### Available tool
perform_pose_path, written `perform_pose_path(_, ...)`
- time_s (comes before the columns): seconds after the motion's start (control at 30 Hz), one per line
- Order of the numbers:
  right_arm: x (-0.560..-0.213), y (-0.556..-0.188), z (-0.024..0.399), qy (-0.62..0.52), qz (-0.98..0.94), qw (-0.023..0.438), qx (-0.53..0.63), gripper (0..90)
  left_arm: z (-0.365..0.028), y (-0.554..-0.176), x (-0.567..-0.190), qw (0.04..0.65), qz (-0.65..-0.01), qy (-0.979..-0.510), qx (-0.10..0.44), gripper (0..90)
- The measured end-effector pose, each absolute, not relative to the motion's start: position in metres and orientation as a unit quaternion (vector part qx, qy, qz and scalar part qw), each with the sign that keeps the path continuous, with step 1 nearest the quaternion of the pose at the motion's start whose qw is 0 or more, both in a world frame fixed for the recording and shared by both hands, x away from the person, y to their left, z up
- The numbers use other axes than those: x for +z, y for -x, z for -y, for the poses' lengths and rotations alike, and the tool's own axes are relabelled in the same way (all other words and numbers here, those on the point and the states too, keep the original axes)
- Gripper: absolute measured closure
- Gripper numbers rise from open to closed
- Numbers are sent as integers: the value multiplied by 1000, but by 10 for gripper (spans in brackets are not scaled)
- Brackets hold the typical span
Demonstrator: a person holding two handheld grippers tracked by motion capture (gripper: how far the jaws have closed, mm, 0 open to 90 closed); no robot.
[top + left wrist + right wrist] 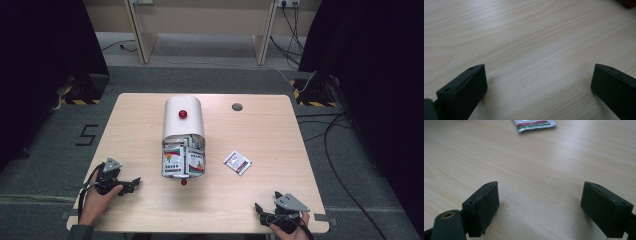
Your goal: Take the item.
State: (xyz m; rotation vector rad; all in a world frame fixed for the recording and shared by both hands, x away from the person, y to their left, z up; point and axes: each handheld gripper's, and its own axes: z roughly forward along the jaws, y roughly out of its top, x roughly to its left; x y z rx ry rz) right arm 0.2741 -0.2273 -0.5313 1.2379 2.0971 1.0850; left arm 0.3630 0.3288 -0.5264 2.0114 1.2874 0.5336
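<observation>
Sachet (pixel 237 162) lay flat on the table (pixel 270 135), ahead of your right gripper (pixel 265 212) and well apart from it, bare wood between. Left of the sachet stood the white container (pixel 183 135), packed with more packets. Your right gripper rested near the table's near edge, jaws spread wide, empty. Your left gripper (pixel 131 184) sat likewise spread over open wood.
</observation>
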Motion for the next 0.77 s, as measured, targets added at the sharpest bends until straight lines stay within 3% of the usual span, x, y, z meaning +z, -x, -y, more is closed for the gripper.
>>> perform_pose_path(0.77, -536, -269, 230, -446, -754, 248, 414, 158, -329, -363, -526, 341, -494, -773, 204, 0)
